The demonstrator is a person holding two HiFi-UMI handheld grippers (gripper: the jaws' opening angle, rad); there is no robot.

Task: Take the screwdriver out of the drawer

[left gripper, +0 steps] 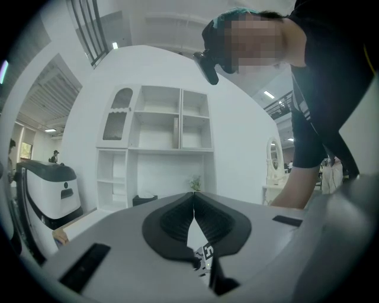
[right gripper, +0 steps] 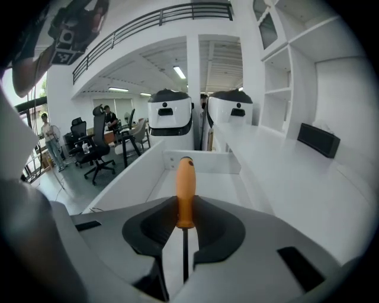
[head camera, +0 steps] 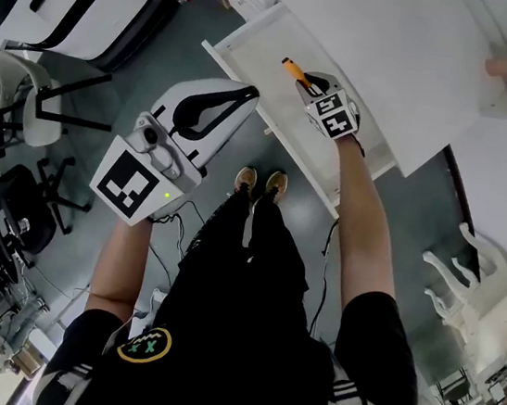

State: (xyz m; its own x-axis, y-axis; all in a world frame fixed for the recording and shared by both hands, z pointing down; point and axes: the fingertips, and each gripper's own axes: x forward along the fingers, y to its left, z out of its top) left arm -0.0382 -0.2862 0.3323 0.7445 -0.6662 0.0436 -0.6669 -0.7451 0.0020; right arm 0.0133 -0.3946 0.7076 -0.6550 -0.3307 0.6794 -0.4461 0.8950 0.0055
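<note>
Right gripper (head camera: 305, 81), in your hand, was clamped on screwdriver (right gripper: 185, 189): pads gripped base of orange handle, handle projected forward past fingertips, dark shaft ran back between jaws. Screwdriver was held over open white drawer (head camera: 256, 49), pointing along its length toward far end. Your left gripper (head camera: 238, 97) had jaws together, nothing between them; it hung near drawer's front edge, apart from screwdriver. White bench (head camera: 397, 49) ran alongside drawer.
</note>
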